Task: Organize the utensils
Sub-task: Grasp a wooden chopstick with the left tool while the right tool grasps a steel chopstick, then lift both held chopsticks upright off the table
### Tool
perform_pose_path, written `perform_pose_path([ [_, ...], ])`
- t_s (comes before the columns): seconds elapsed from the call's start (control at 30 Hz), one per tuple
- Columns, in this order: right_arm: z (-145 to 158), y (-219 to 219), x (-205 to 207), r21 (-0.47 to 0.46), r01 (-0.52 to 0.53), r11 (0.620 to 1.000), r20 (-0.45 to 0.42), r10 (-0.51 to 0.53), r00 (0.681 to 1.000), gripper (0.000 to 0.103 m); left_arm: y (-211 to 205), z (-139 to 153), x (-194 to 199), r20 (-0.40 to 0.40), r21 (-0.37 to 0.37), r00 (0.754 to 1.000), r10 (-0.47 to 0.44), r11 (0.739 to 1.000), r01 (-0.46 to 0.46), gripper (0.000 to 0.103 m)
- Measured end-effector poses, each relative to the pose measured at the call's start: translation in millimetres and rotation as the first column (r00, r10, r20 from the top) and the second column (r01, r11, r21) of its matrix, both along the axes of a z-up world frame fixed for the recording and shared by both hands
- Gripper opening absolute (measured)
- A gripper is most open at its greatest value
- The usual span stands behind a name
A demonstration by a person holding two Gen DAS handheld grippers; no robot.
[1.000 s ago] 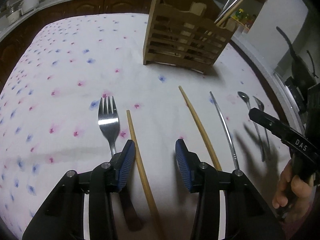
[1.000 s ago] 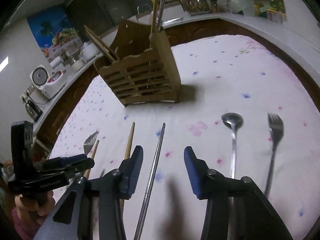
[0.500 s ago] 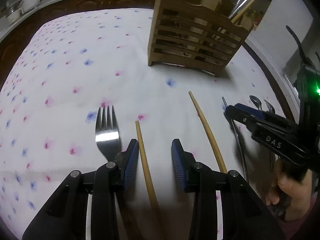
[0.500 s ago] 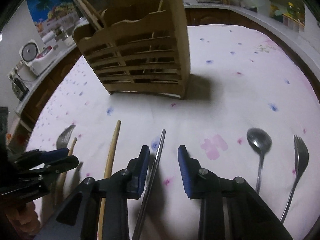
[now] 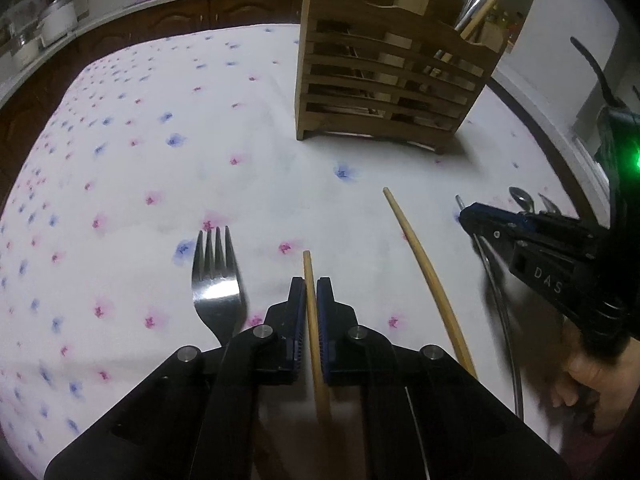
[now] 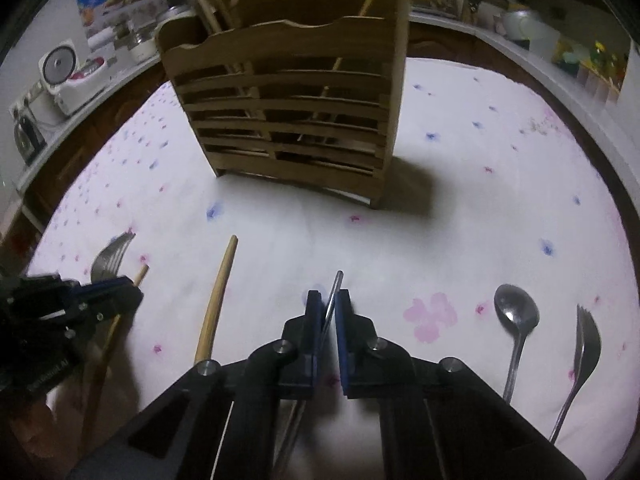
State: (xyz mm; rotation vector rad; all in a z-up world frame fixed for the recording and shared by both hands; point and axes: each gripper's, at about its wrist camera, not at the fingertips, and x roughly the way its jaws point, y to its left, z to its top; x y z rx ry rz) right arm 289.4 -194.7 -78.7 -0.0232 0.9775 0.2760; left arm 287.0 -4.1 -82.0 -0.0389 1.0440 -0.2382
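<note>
Left wrist view shows my left gripper (image 5: pixel 311 300) with its jaws just closed onto the short wooden chopstick (image 5: pixel 314 332): half a second ago the pads stood either side of the stick with gaps, and now they pinch it, its tip poking out just above them at lower centre of the frame. The fork (image 5: pixel 216 284) lies untouched just left of it on the flowered bench (image 5: pixel 160 168), and the longer wooden chopstick (image 5: pixel 428 276) lies to the right. In the right wrist view my right gripper (image 6: pixel 329 312) has done the same: its jaws have just closed on the metal chopstick (image 6: pixel 335 288), which sits clamped between the pads at lower centre. The spoon (image 6: pixel 516 320) and second fork (image 6: pixel 584 344) lie apart at lower right. The wooden holder (image 6: pixel 288 120) stands upright at upper centre, already carrying a few sticks. I judge both grasps are made, so the next step is lifting each piece clear and carrying it to the holder; both look thin enough to pivot in the grip.
</note>
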Motion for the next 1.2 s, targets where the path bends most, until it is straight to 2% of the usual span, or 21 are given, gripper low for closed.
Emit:
perform_pose_path([
  [0.07,1,-5,-2,0.055,0.002,0.998,-0.015,-0.001,1.000,0.005,2,1,-1,-0.008,-0.023,1.000,0.005,1.000,-0.005,0.004],
  [0.2,15,-11,-14,0.103,-0.001,0.995,0.005,0.000,1.000,0.004,3,9,-12,0.002,-0.063,1.000,0.011,0.998,-0.011,0.004],
  [0.5,68,-23,-46,0.161,-0.012,0.987,0.117,-0.006,0.993,0.004,8,64,-49,0.101,-0.136,0.995,-0.008,0.991,0.022,0.004],
  [0.77,111,-30,-84,0.188,-0.024,0.982,0.222,-0.018,0.975,0.004,19,116,-88,0.205,-0.188,0.979,-0.012,0.981,0.052,0.004],
  [0.97,125,-31,-102,0.183,-0.028,0.983,0.258,-0.020,0.966,0.004,21,133,-108,0.252,-0.196,0.967,-0.019,0.978,0.070,0.004],
  [1.2,131,-33,-115,0.180,-0.031,0.983,0.279,-0.020,0.960,0.004,24,135,-117,0.266,-0.200,0.964,-0.008,0.978,0.063,0.004],
])
